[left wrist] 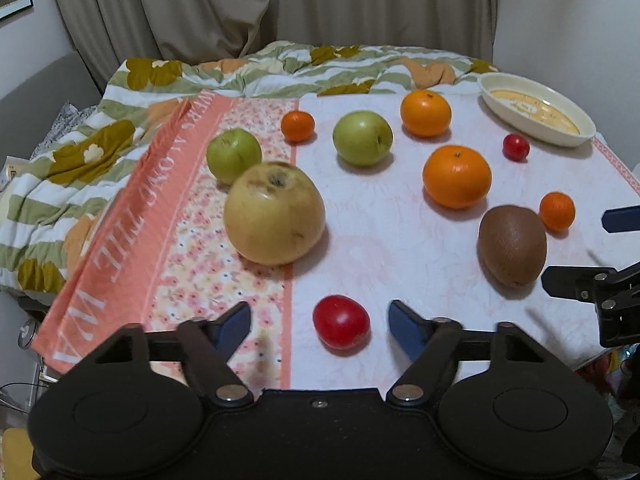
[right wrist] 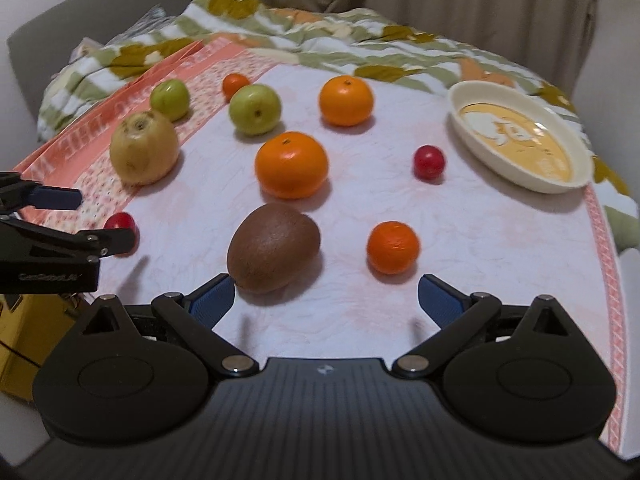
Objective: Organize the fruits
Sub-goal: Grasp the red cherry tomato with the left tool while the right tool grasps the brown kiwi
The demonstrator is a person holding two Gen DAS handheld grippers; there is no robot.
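a beige curtain point(left wrist: 168, 4) hangs behind a table draped in a green-striped flowered quilt point(left wrist: 60, 168), with a pink and white cloth point(left wrist: 380, 248) laid over it. the cloth's salmon band point(left wrist: 132, 208) carries white capitals, seen upside down; only fragments such as "ma" read clearly, the rest is too blurred to read. the left gripper's side shows small lettering in the right wrist view, illegible.

the left gripper point(left wrist: 319, 322) is spread wide, its blue fingertips on either side of a red tomato point(left wrist: 341, 322) without touching it. the right gripper point(right wrist: 326, 300) is also wide apart and holds nothing; a kiwi point(right wrist: 274, 247) lies just beside its left fingertip, and a small orange point(right wrist: 393, 247) sits ahead, between the fingers' lines.

farther in lie a big orange point(right wrist: 292, 164), another orange point(right wrist: 346, 100), two green apples point(right wrist: 255, 109) point(right wrist: 170, 99), a yellow pear-like fruit point(right wrist: 144, 147), a small mandarin point(right wrist: 235, 84) and a second small red fruit point(right wrist: 429, 162). a cream oval dish point(right wrist: 576, 176) stands empty near the far right edge of the cloth. bare cloth lies between the kiwi and the red tomato, and between the small orange and the dish.
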